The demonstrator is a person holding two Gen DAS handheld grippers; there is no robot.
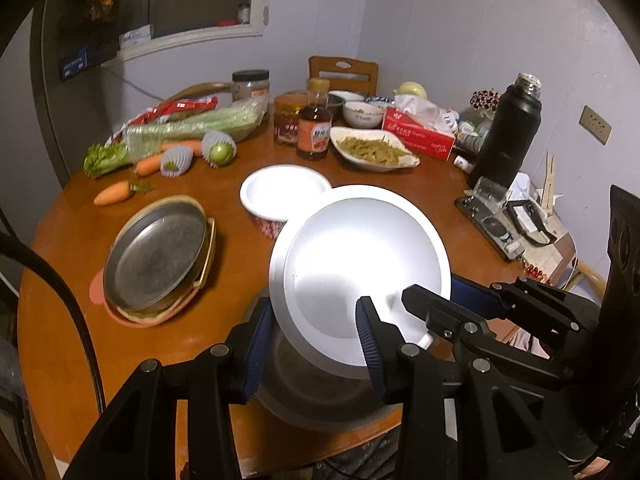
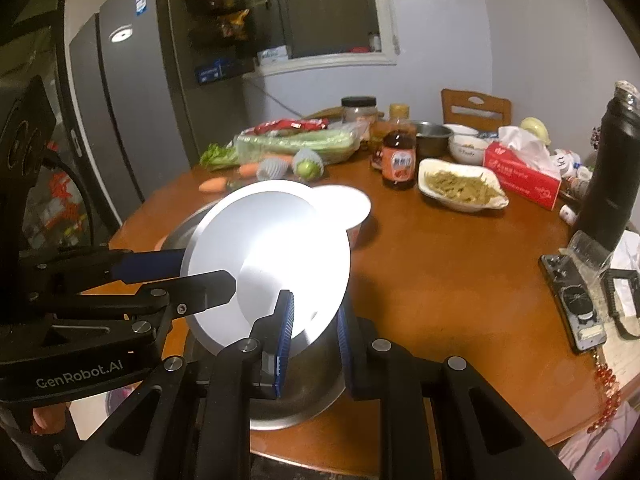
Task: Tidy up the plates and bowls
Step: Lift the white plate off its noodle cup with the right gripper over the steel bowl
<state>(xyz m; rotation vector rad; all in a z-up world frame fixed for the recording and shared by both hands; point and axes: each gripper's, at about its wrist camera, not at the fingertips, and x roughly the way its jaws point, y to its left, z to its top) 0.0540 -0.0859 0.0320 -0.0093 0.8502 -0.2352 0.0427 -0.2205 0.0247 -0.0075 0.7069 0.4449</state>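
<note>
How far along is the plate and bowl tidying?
Done: a metal plate sits stacked on trays. In hand: the left claw and right claw grip a tilted white plate over a steel bowl. Left: the white bowl mid-table and the far bowls sit loose.

Bare table lies open to the right of the right gripper. Ahead, a white bowl blocks the way, and left stands the left gripper.
</note>
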